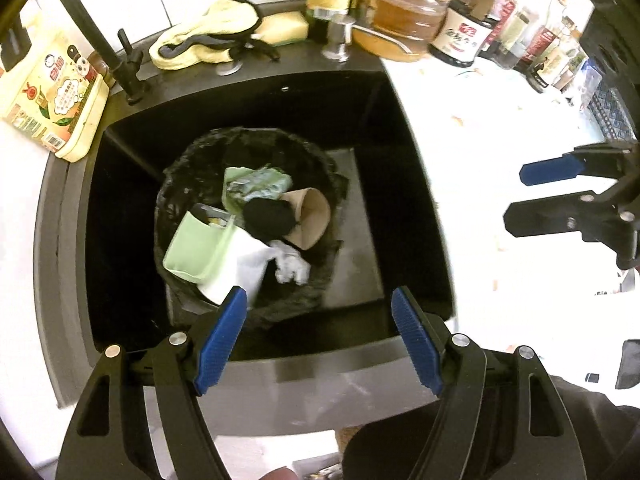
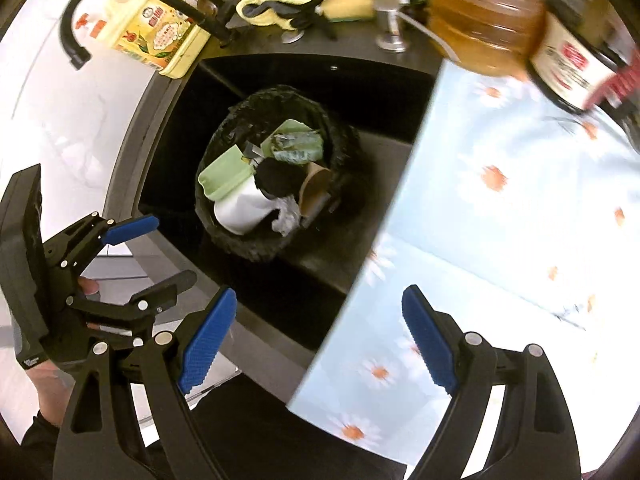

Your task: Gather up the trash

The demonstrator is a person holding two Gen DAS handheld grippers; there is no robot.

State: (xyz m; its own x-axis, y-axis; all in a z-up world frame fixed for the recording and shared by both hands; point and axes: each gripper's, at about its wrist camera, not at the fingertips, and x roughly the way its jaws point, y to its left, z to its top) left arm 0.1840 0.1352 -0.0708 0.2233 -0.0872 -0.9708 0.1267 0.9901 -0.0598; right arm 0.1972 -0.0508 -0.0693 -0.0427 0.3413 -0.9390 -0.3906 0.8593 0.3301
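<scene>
In the left wrist view, a black-lined bin (image 1: 248, 220) full of trash (image 1: 256, 216) is seen inside the dark sink (image 1: 416, 184), with bottles (image 1: 460, 36) and a yellow cloth (image 1: 200, 40) ranged behind. The left gripper (image 1: 320, 336) is pointed steeply down, jaws apart and empty. In the right wrist view, a daisy-patterned cover (image 2: 500, 220) is spread beside the sink; the right gripper (image 2: 316, 340) is held likewise, spread and empty.
</scene>
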